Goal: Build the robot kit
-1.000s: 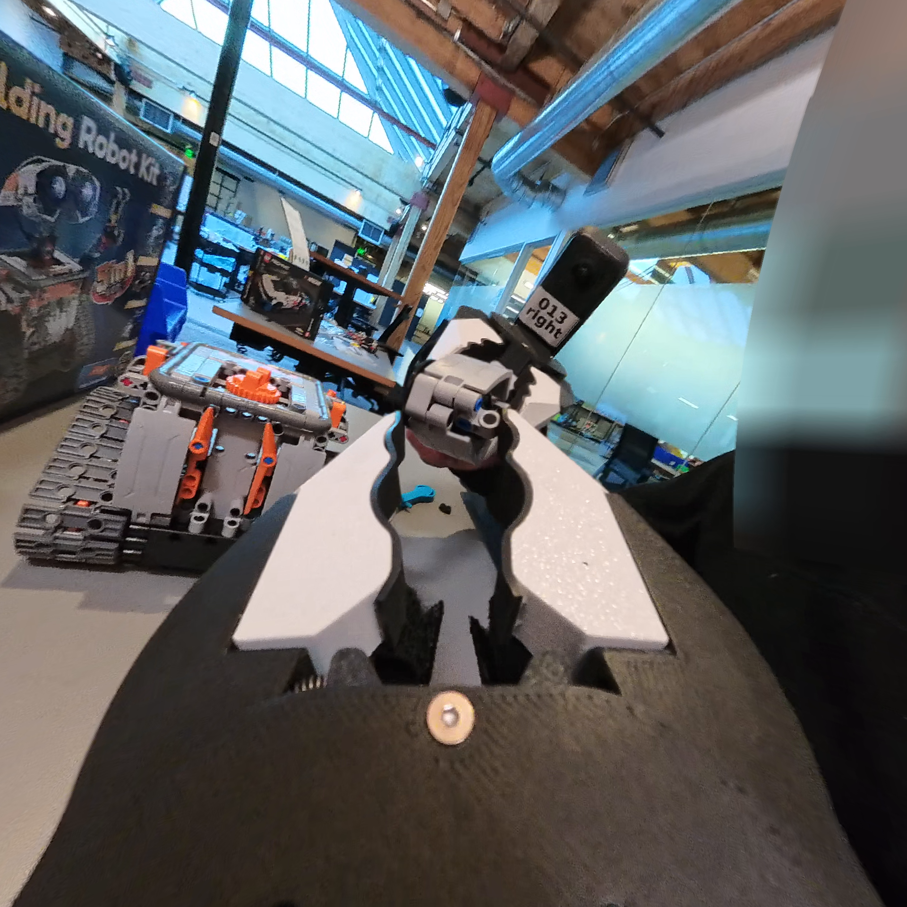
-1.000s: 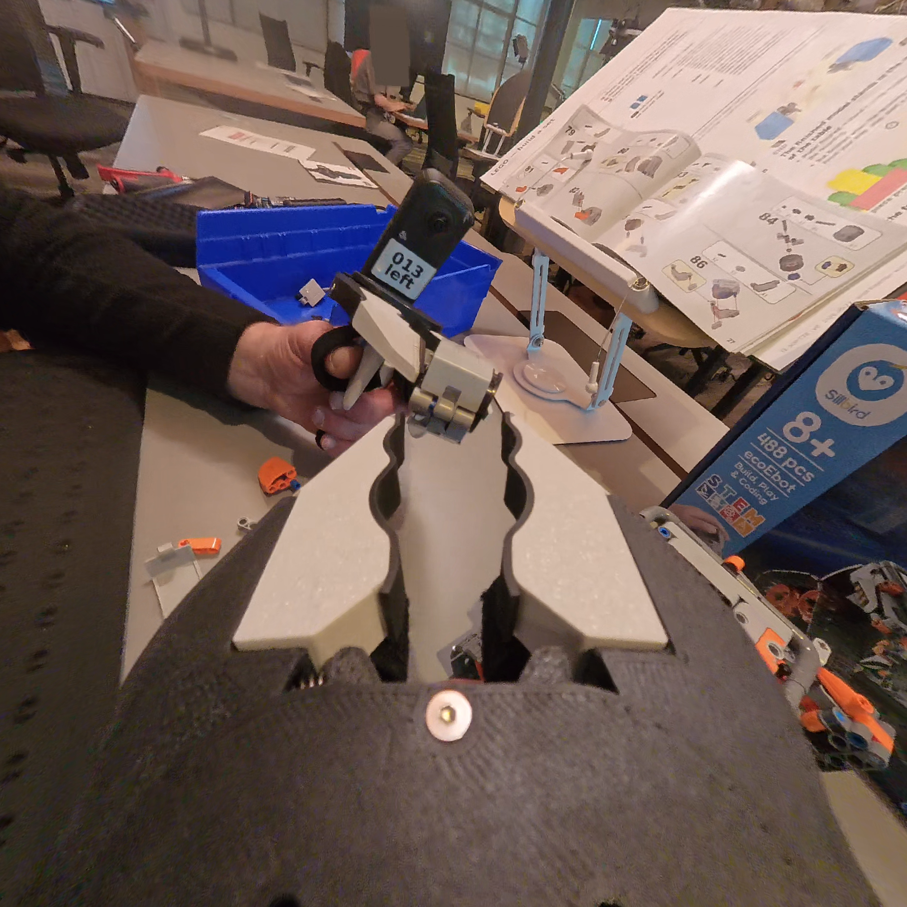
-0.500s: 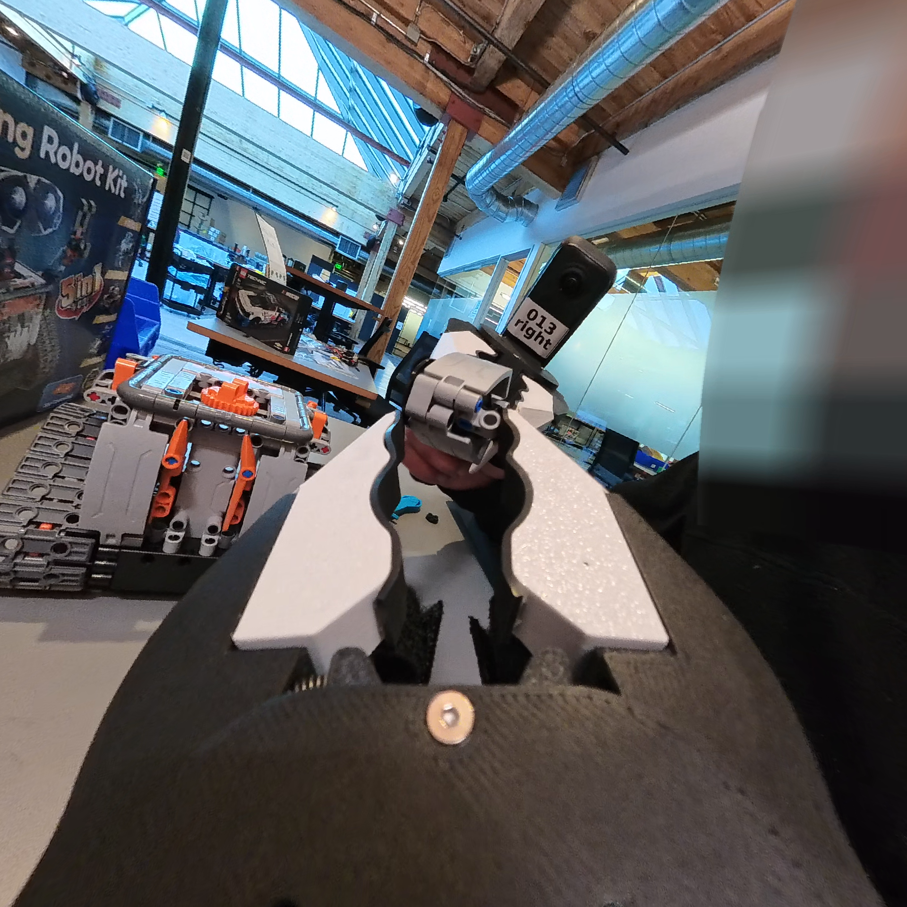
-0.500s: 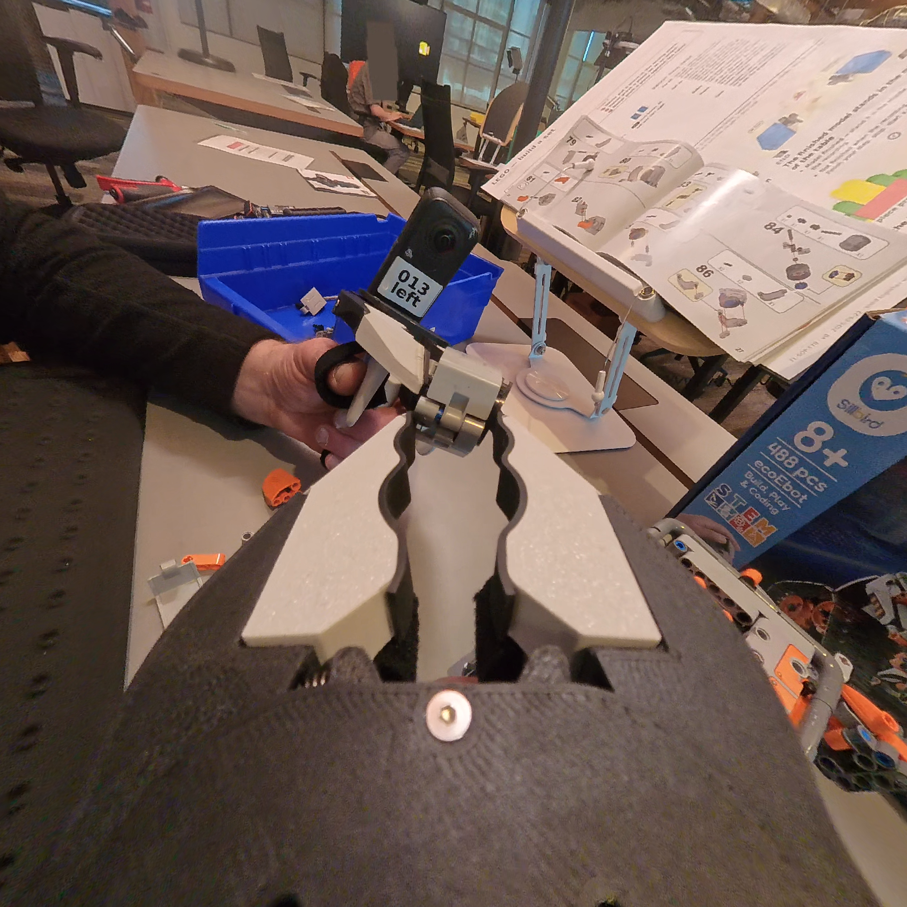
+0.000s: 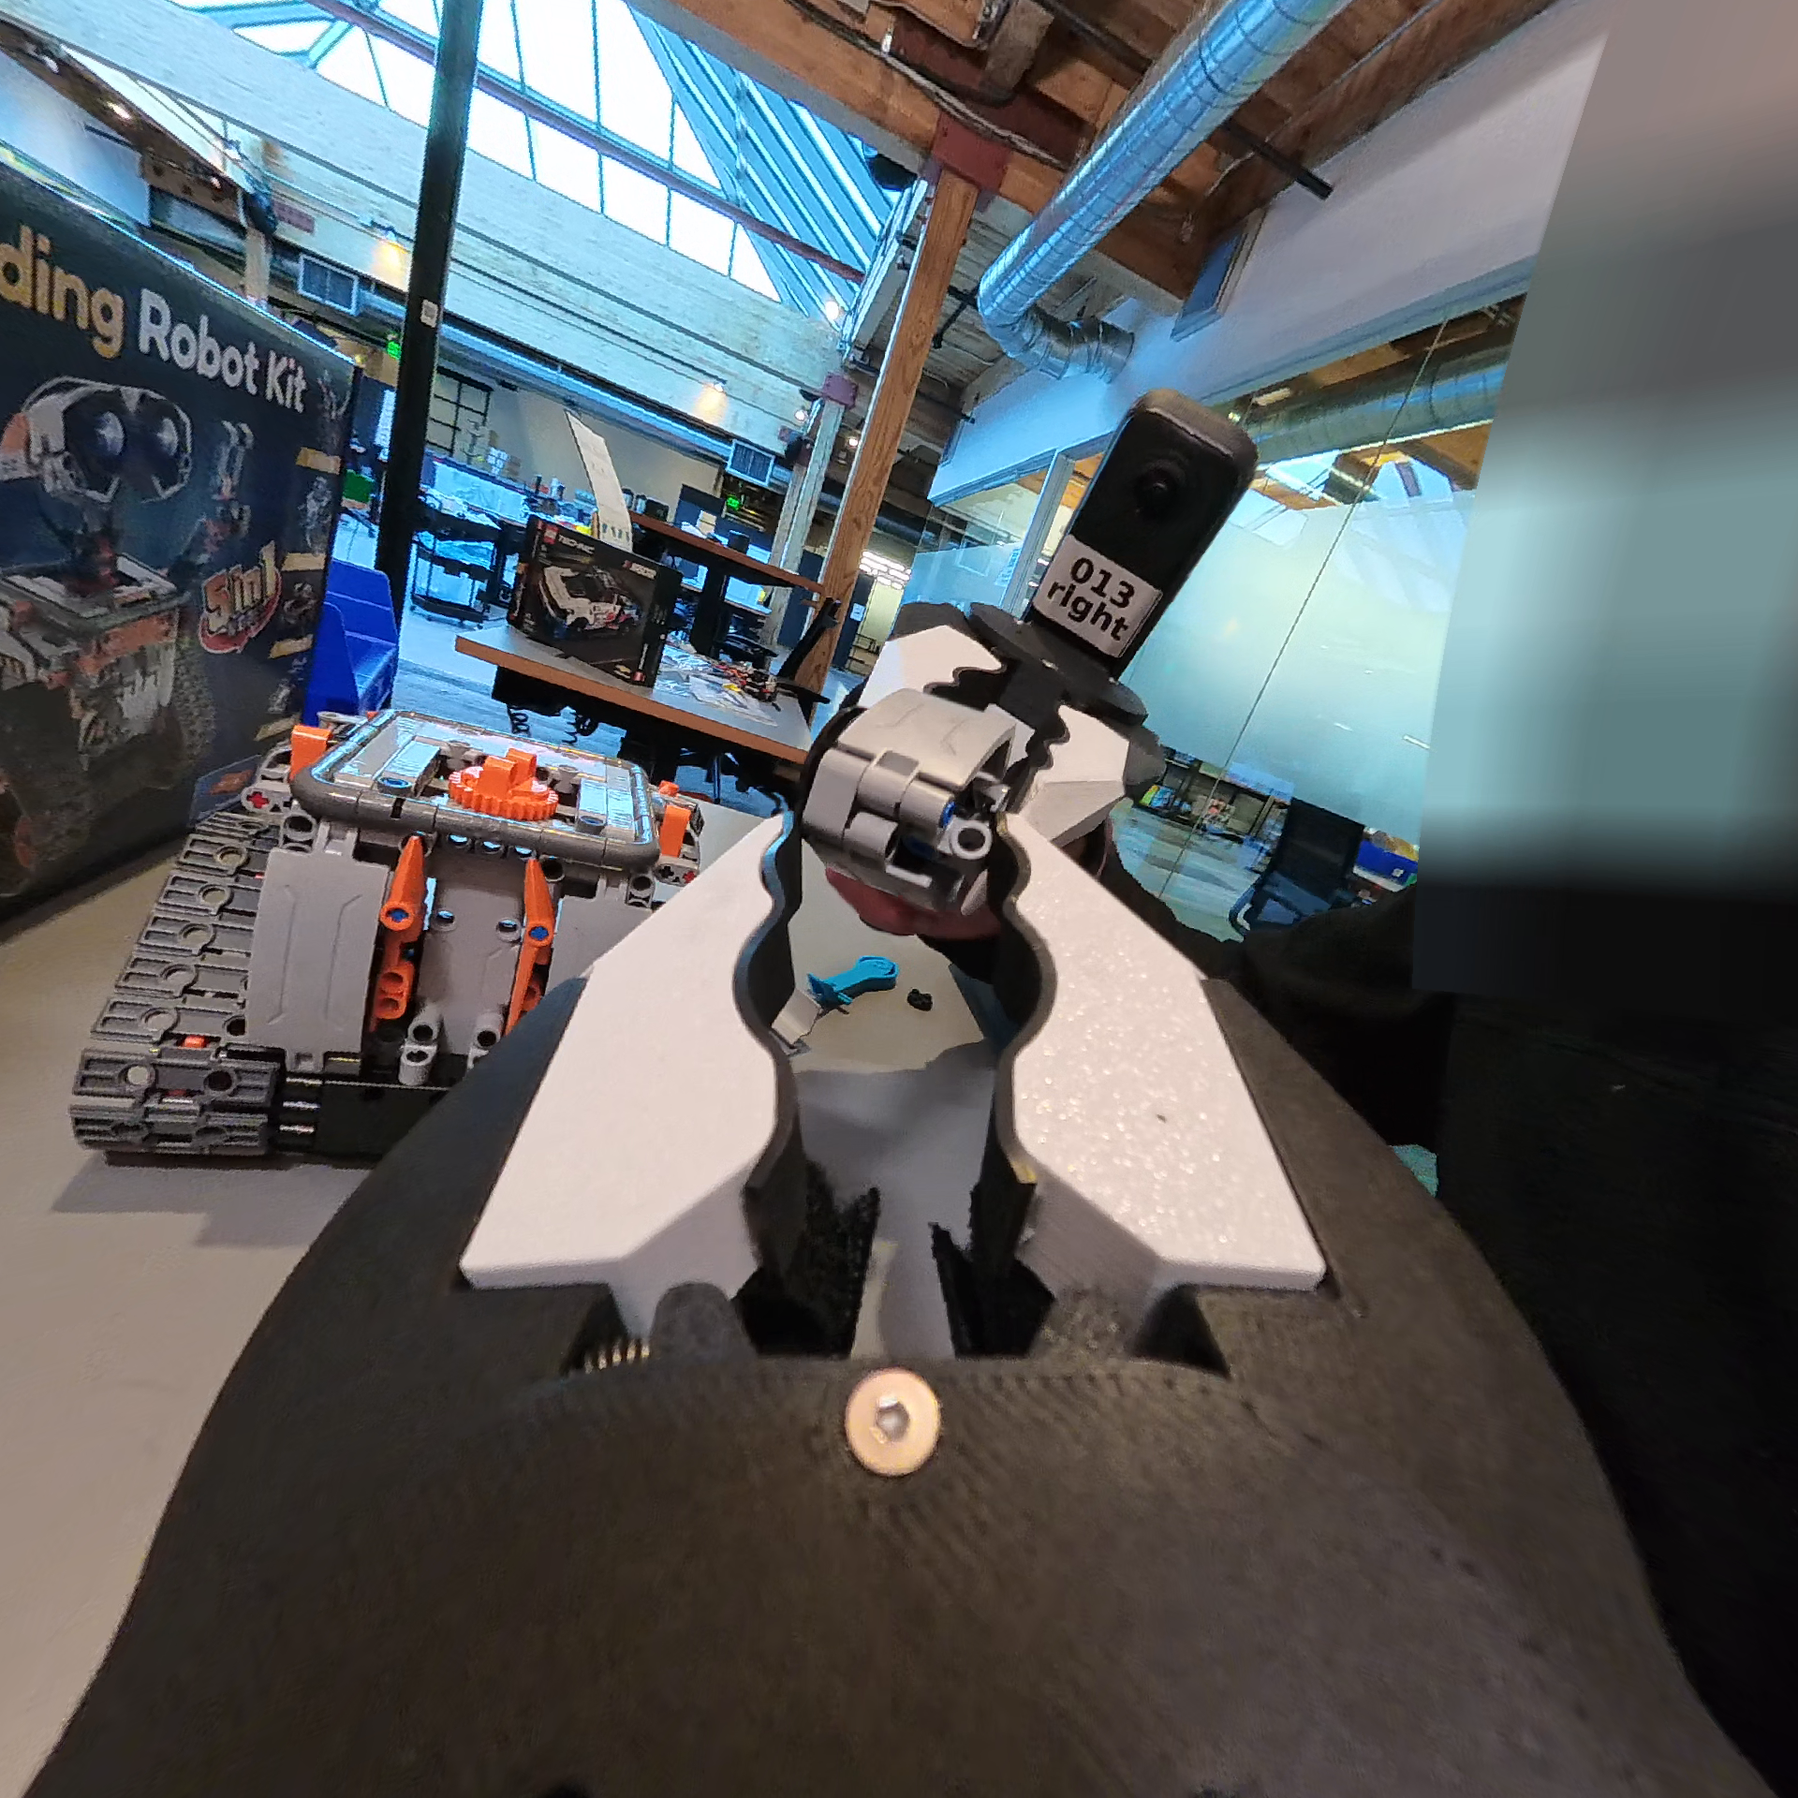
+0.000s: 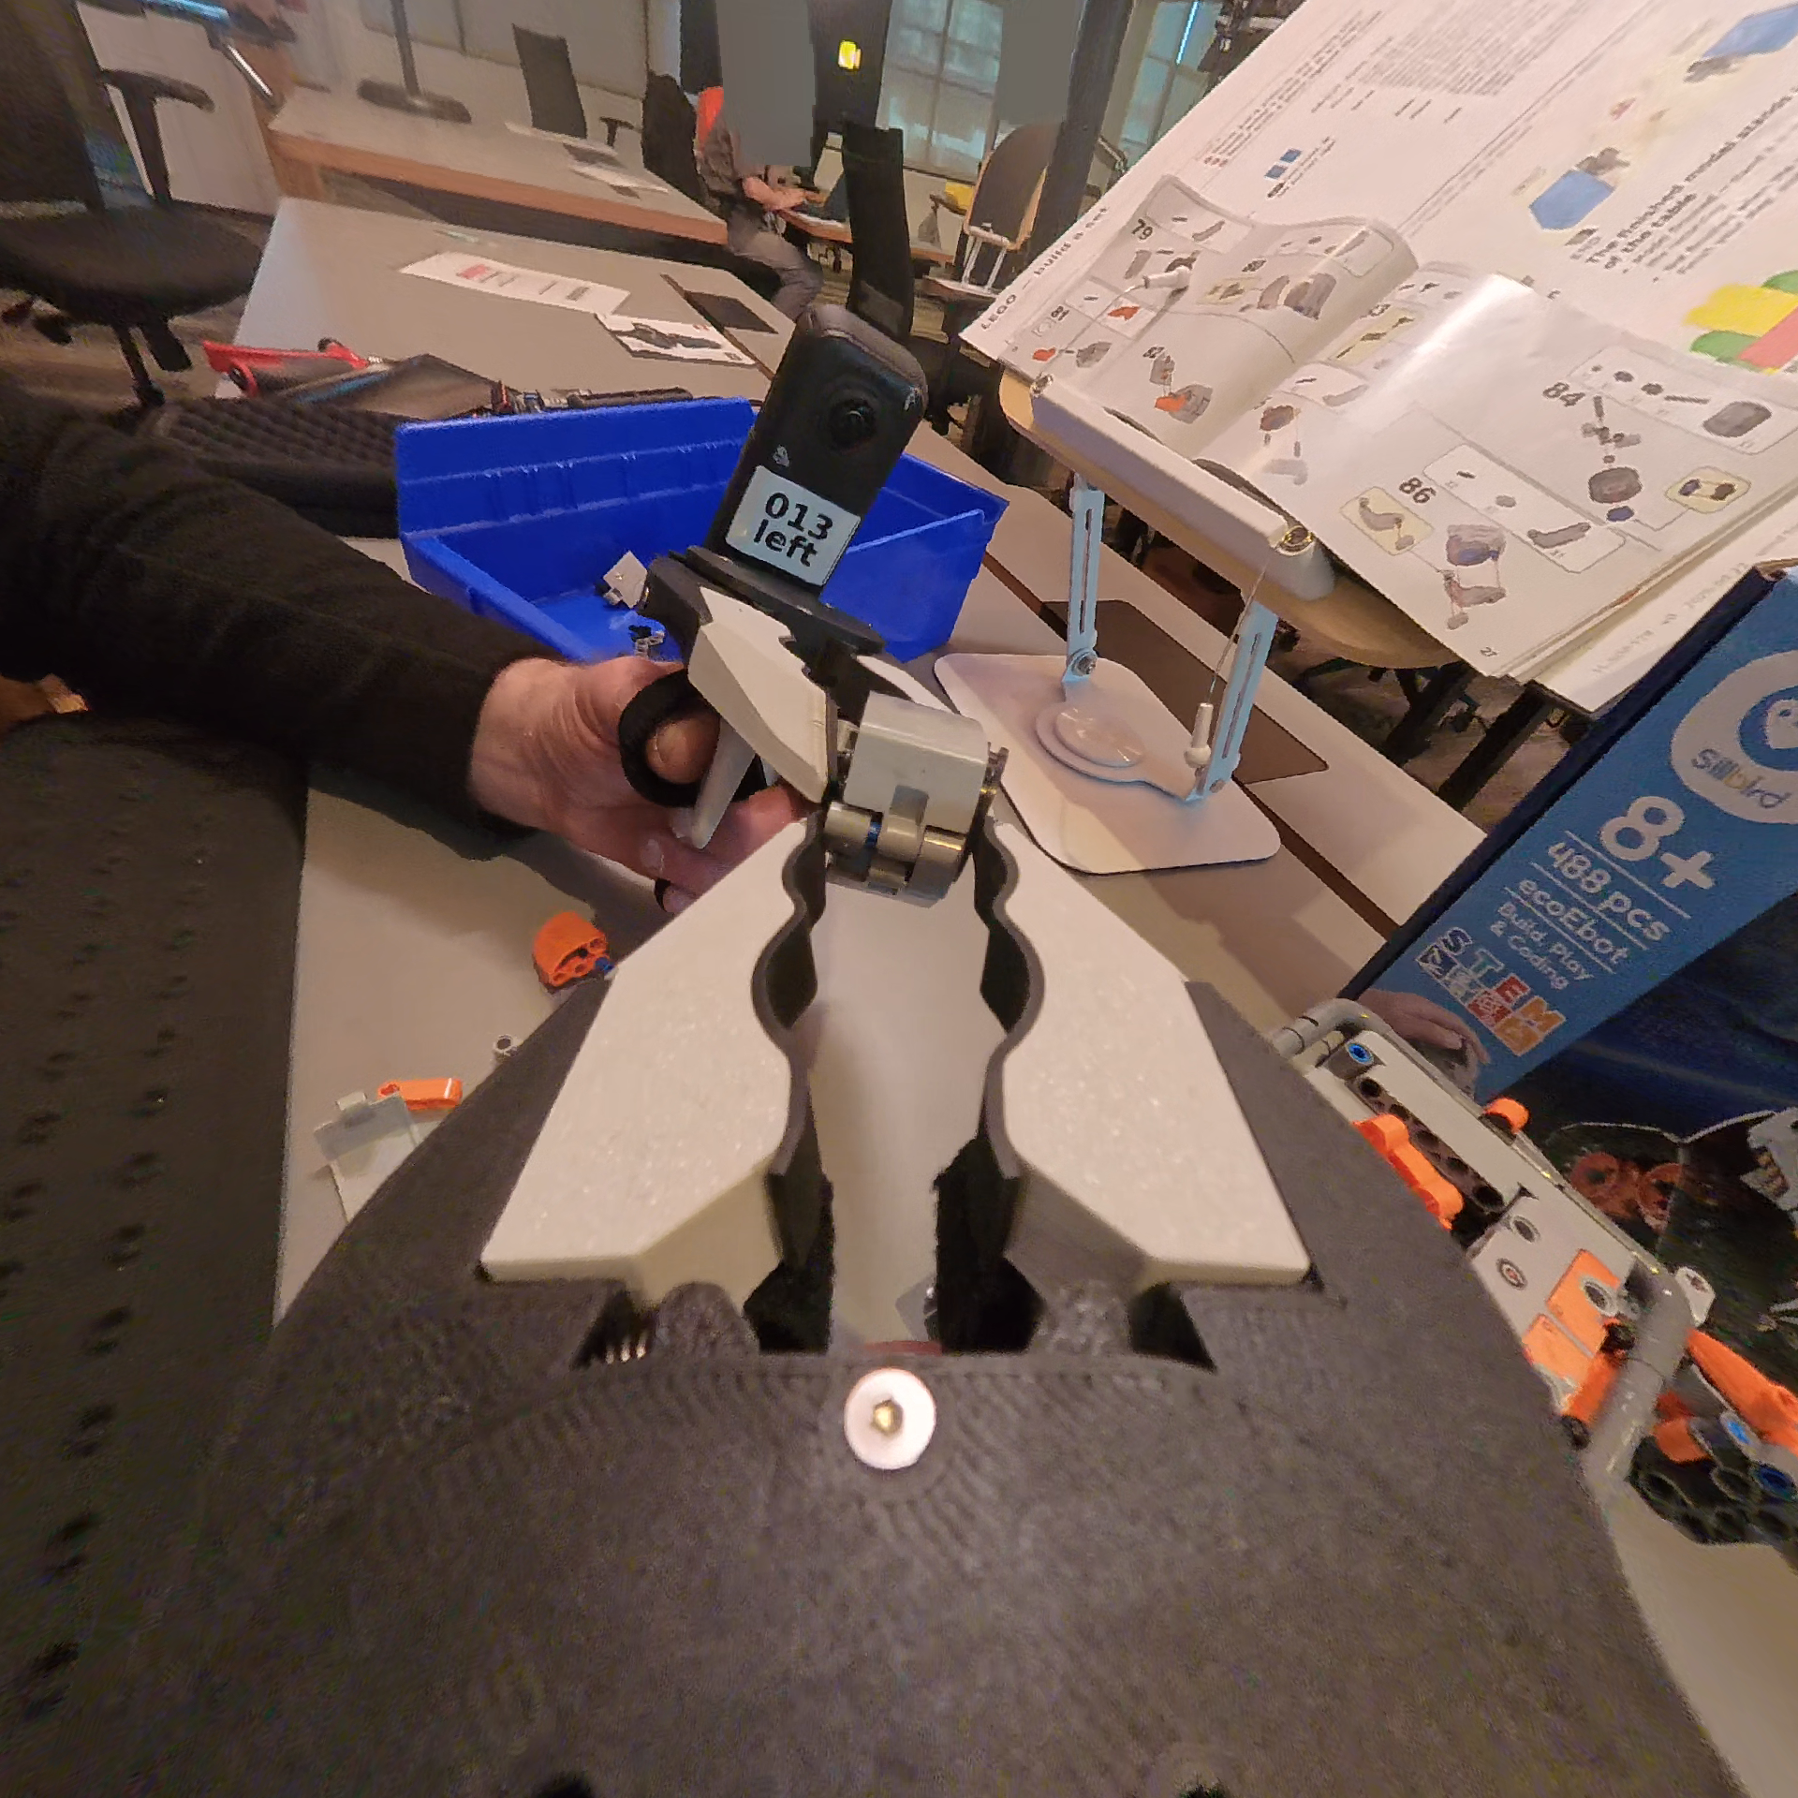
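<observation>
A small grey brick assembly (image 5: pixel 900 817) with a blue pin is held in the air between both grippers, which face each other. My left gripper (image 5: pixel 900 856) is shut on it from one side. My right gripper (image 6: pixel 895 846) is shut on the same assembly (image 6: pixel 905 778) from the other side. In the left wrist view the right gripper (image 5: pixel 1022 759) shows behind the assembly with its camera above. In the right wrist view the left gripper (image 6: pixel 778 681) shows with a hand (image 6: pixel 584 749) on its handle.
A grey and orange tracked brick vehicle (image 5: pixel 389 924) stands left on the table, also at the right edge of the right wrist view (image 6: pixel 1557 1294). There are a kit box (image 5: pixel 126 545), a blue bin (image 6: pixel 662 525), an instruction booklet on a stand (image 6: pixel 1411 389), a blue box (image 6: pixel 1605 876) and loose orange pieces (image 6: pixel 569 949). Less than 4 cm separates the two grippers' tips.
My right gripper's fingers have closed in on the grey assembly, which stood just beyond its open tips a second ago. Both grippers shifted slightly; the left kept its hold.
</observation>
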Available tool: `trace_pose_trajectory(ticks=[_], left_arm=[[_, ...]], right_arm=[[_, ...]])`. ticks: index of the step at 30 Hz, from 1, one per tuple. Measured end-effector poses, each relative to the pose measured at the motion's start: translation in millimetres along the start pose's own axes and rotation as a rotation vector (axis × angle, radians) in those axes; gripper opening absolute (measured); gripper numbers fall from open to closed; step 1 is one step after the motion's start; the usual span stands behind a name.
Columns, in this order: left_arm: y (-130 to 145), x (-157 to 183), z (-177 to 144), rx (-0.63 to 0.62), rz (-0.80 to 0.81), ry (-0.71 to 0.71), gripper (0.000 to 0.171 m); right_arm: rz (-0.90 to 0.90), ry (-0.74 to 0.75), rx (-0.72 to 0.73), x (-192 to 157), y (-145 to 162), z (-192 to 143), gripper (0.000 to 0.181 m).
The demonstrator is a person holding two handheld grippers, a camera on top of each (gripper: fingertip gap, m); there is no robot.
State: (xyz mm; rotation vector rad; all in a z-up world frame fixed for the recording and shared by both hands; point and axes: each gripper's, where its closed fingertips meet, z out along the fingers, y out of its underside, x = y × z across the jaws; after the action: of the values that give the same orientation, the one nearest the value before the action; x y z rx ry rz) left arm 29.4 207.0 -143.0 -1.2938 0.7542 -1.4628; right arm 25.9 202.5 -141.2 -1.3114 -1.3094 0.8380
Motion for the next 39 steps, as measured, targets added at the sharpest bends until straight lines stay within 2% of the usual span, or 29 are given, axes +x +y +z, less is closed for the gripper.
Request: trace_pose_trajectory(ticks=[7,11,15,22,27,30,34,39], left_arm=[[4,-3,0,-0.026,0.019,-0.007,0.034],[11,-16,-1,-0.080,0.099,-0.099,0.033],[11,-23,-1,-0.153,0.283,-0.219,0.037],[25,-32,11,-0.436,0.757,-0.393,0.040],[21,-37,10,-0.455,0.841,-0.481,0.041],[29,-29,13,-0.503,0.890,-0.418,0.041],[35,-30,13,-0.574,1.031,-0.453,0.031],[26,-24,13,-0.499,1.001,-0.442,0.029]], right_arm=[[-0.129,0.074,-0.076,0,5,1,0.026],[-0.307,0.189,-0.199,10,16,-1,0.027],[-0.326,0.210,-0.263,18,24,-6,0.027],[-0.445,0.237,-0.360,21,32,-17,0.028],[-0.467,0.237,-0.416,22,41,-17,0.028],[-0.486,0.224,-0.428,20,43,-16,0.028],[-0.536,0.197,-0.426,12,44,-13,0.028],[-0.521,0.193,-0.308,8,27,-12,0.029]])
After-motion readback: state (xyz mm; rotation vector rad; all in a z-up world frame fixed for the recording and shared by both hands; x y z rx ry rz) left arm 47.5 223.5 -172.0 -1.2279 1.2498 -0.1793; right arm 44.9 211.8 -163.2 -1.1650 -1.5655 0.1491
